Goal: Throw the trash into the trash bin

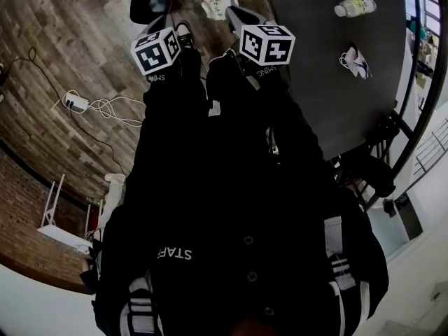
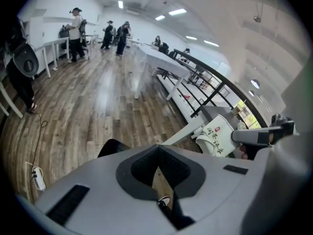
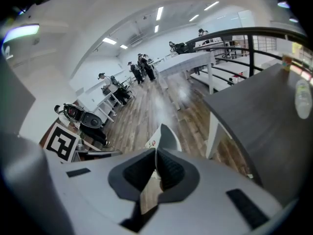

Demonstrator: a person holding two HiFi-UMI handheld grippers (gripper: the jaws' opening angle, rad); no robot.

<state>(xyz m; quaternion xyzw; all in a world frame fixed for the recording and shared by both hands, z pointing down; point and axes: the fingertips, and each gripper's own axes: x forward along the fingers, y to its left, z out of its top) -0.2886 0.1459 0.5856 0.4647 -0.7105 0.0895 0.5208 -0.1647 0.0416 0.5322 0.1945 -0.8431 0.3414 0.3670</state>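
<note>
White paper trash (image 1: 217,4) is up in the air, clear of the worktop's (image 1: 315,82) left edge and over the wooden floor (image 1: 77,40). The right tool (image 1: 227,11) is clenched on it. The right gripper view confirms the grip: the right tool's (image 3: 157,153) jaws are pinched together on a white fold of the trash (image 3: 166,138), but its print is out of sight there. The left gripper view shows the red and black print on the trash (image 2: 217,137).

The left tool (image 1: 159,28) is clenched too. Its own view shows the left tool (image 2: 157,153) with tips meeting and nothing between them.

Only the head view shows the bottle (image 1: 355,7) near the worktop's far edge and a crumpled white piece (image 1: 357,61) nearer the middle.

A black object (image 1: 150,5) sits just past the left tool, half covered by it. What it is, I can't make out.
</note>
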